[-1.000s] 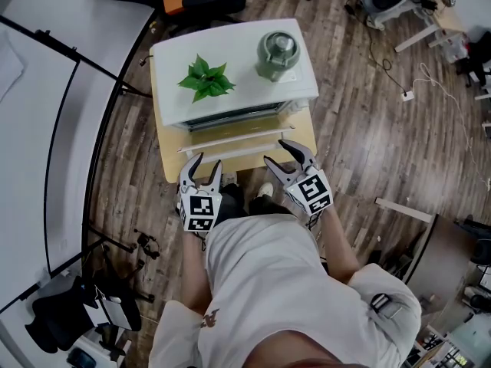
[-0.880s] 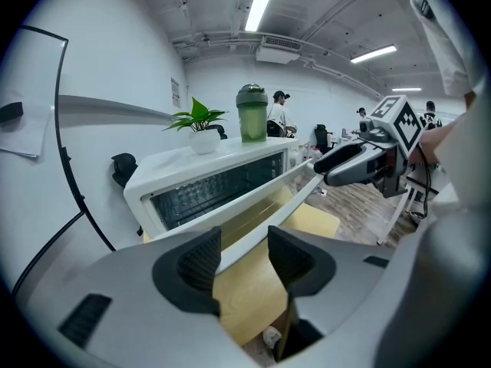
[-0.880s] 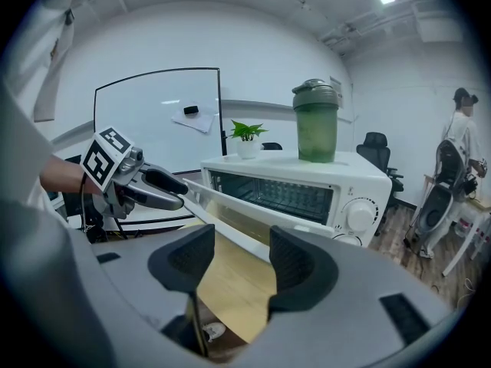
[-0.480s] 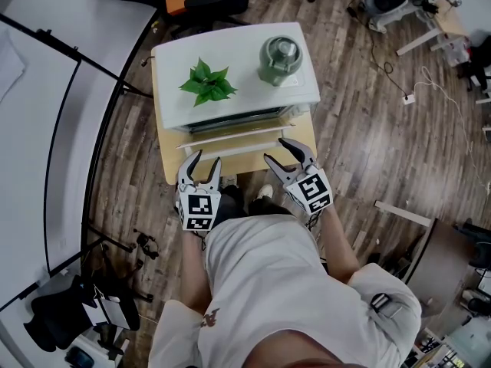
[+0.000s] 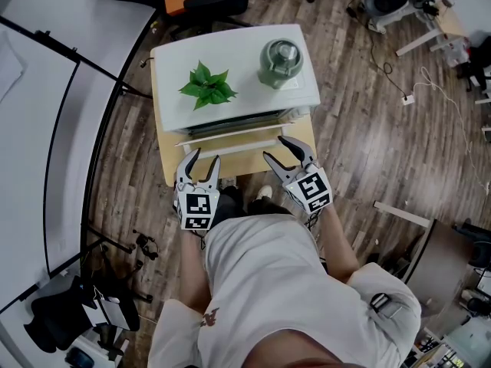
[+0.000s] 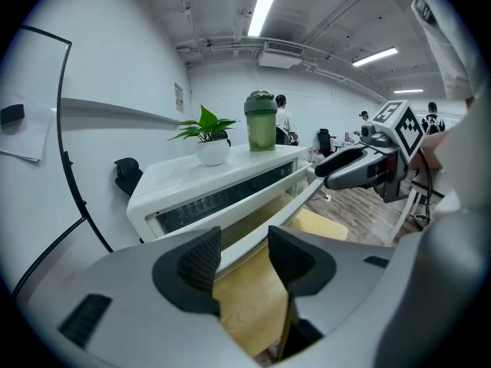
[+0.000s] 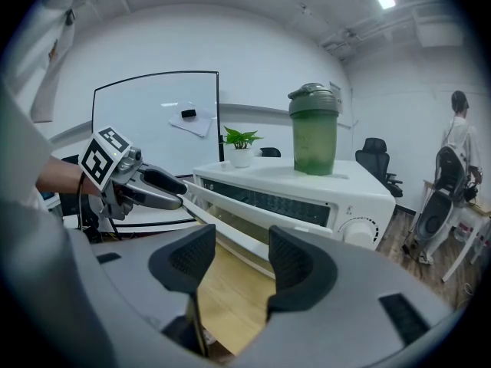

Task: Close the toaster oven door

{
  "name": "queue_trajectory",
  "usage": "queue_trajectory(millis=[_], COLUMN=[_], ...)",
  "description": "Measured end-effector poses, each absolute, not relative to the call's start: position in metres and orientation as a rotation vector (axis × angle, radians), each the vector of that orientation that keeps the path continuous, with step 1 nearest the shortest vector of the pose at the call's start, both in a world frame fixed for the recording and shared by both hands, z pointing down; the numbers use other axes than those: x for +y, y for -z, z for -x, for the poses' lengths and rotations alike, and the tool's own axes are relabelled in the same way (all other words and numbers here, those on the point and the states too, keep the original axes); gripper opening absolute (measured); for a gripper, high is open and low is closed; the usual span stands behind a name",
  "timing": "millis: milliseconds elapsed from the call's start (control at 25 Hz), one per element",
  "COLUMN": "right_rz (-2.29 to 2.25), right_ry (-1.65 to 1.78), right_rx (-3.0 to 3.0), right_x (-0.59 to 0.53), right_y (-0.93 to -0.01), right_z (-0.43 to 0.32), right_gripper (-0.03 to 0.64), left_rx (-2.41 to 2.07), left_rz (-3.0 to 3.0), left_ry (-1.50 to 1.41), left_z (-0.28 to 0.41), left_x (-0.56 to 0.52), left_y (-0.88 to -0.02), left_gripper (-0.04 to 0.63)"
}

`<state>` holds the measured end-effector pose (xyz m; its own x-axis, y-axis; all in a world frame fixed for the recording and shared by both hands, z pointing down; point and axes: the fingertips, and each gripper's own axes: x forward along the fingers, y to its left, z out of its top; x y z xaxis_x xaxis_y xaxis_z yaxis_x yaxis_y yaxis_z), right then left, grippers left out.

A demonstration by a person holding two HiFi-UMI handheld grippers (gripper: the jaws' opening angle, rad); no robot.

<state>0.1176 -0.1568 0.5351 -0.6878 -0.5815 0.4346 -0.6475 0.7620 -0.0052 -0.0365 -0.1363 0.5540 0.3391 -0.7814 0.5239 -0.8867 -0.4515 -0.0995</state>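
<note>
White toaster oven point(image 5: 245, 60) sits on one wooden table point(image 5: 172, 169), its door point(image 5: 230, 136) part open. The head view shows one plant point(image 5: 207, 85) and one green bottle point(image 5: 280, 61) on top, and two grippers near the door: left gripper point(image 5: 205, 158), right gripper point(image 5: 275, 149). The left gripper view shows its fingers point(image 6: 201, 261) spread, holding nothing. The right gripper view shows spread, empty fingers point(image 7: 295, 265) too, and only here one knob point(image 7: 360, 231) and one whiteboard point(image 7: 153, 117).
</note>
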Motion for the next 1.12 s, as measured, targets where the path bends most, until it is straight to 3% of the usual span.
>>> queue_trajectory(millis=[1120], right_rz=[-0.975], right_ry=[-0.199], right_rx=[-2.561], right_x=[-0.185], right_y=[-0.525], right_z=[-0.113], right_gripper=[0.213], left_rx=[-1.565], left_rz=[-2.421], left_ry=[-0.717], left_z=[0.042], left_x=[-0.166], left_y=[-0.536], left_gripper=[0.190])
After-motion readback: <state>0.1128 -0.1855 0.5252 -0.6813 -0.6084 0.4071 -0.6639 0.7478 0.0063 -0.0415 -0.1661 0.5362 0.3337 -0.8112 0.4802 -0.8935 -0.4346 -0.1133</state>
